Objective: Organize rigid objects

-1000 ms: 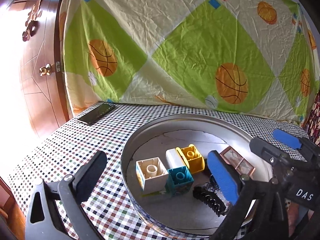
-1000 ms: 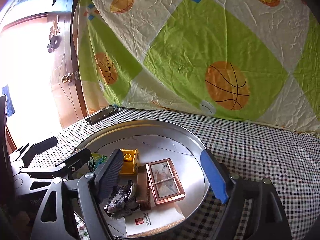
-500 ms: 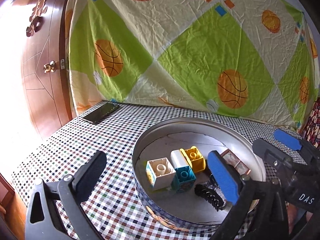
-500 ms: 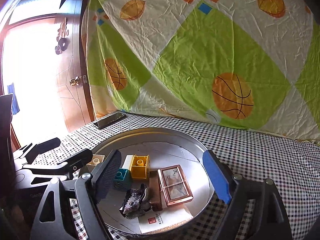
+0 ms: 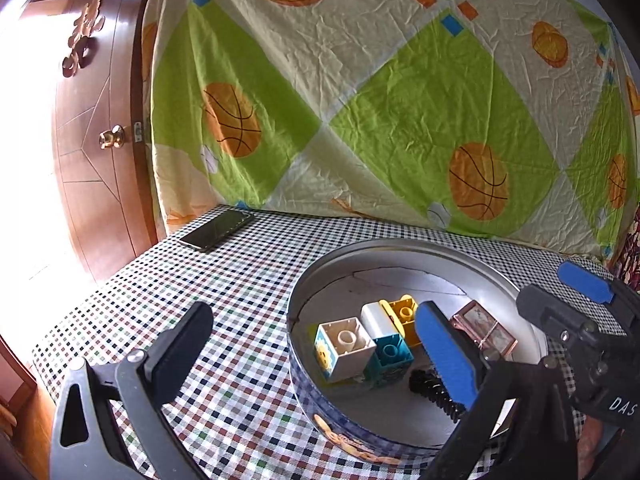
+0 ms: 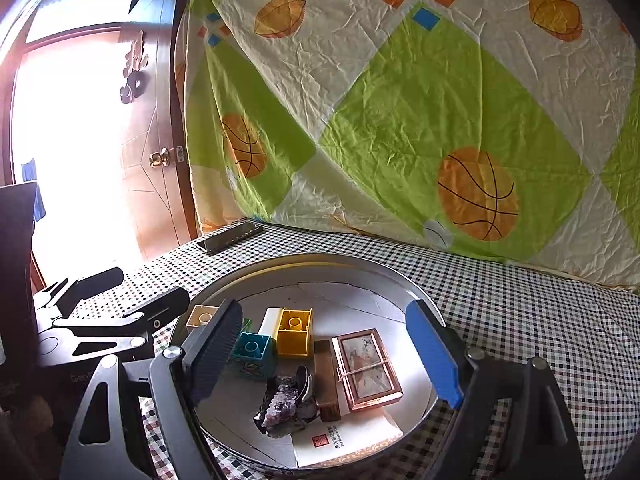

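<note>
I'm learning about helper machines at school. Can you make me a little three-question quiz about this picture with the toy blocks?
1. True or false: the yellow block sits inside the round tin.
2. What lies on the checked cloth near the door: A a phone, B a spoon, C a ball?
3. Fill in: both the left tool and the right tool are ____, holding nothing.

Key: 1 true; 2 A, the phone; 3 open.

The left gripper's blue pad hides part of the black ridged hair clip; the printed white card's text is unreadable.
</note>
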The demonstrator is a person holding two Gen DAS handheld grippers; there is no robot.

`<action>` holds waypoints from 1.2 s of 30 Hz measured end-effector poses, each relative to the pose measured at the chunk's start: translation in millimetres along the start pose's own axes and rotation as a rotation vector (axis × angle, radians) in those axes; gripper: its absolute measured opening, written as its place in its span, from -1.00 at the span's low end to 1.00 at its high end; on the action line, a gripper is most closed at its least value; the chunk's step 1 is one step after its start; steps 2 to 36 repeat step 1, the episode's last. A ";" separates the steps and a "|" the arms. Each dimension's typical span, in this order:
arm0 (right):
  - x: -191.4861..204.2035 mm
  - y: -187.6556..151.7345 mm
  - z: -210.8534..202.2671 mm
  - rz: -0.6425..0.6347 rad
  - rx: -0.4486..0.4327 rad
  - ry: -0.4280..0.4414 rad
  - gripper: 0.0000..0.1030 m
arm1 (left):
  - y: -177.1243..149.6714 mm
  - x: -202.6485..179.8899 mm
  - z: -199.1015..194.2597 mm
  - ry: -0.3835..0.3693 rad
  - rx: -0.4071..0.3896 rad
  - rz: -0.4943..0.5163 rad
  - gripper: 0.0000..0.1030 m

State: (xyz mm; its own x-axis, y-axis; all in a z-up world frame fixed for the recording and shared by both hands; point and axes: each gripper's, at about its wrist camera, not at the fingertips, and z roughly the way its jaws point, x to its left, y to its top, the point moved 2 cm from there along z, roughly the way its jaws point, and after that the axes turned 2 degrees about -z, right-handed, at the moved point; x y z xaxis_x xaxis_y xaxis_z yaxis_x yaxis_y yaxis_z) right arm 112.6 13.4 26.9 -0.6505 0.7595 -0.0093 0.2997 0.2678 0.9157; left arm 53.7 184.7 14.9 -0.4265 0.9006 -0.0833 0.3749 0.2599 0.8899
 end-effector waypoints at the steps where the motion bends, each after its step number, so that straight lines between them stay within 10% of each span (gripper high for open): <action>1: -0.3 -0.1 -0.5 0.001 -0.001 0.001 0.66 | 0.0 -0.2 -0.3 0.003 -0.002 0.001 0.99; 36: -0.3 -0.1 -0.5 0.001 -0.001 0.001 0.66 | 0.0 -0.2 -0.3 0.003 -0.002 0.001 0.99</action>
